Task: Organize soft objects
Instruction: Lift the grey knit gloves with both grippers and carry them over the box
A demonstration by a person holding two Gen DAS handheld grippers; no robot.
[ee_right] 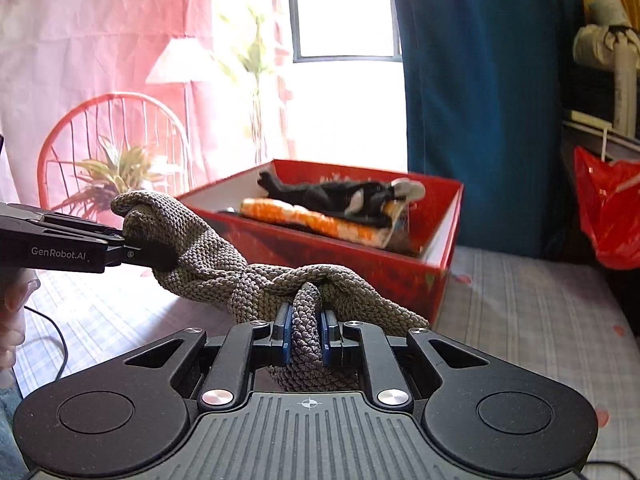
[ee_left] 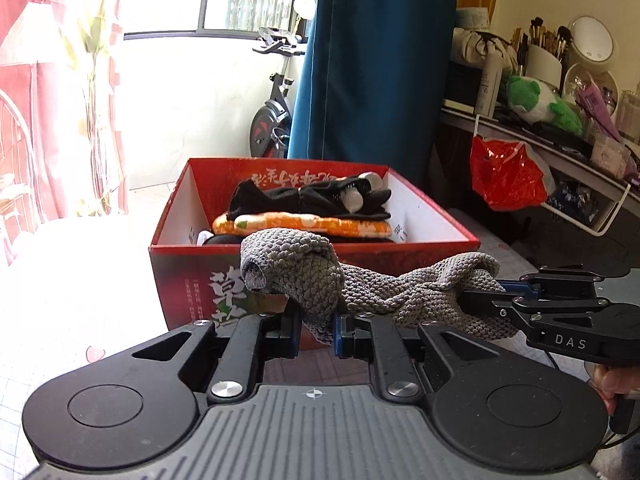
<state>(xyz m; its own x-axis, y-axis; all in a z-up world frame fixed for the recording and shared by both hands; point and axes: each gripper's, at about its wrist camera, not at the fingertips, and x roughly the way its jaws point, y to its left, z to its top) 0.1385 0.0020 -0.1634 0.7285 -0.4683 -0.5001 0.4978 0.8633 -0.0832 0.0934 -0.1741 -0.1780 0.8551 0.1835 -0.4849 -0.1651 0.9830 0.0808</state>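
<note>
A grey knitted cloth (ee_left: 400, 292) hangs stretched in the air between both grippers, in front of a red cardboard box (ee_left: 184, 276). My left gripper (ee_left: 318, 332) is shut on the cloth's left end. My right gripper (ee_left: 476, 300) comes in from the right and pinches the other end. In the right wrist view the right gripper (ee_right: 306, 332) clamps a fold of the cloth (ee_right: 224, 264), while the left gripper (ee_right: 152, 254) holds it at the left. Inside the box (ee_right: 360, 268) black socks (ee_left: 320, 196) lie on an orange patterned cloth (ee_left: 304, 224).
A checked bedsheet (ee_right: 520, 320) lies under the box. Behind it hang a blue curtain (ee_left: 372, 60) and a pink curtain (ee_right: 80, 40). An exercise bike (ee_left: 272, 120) stands by the window. A red plastic bag (ee_left: 504, 176) hangs off a cluttered shelf at right.
</note>
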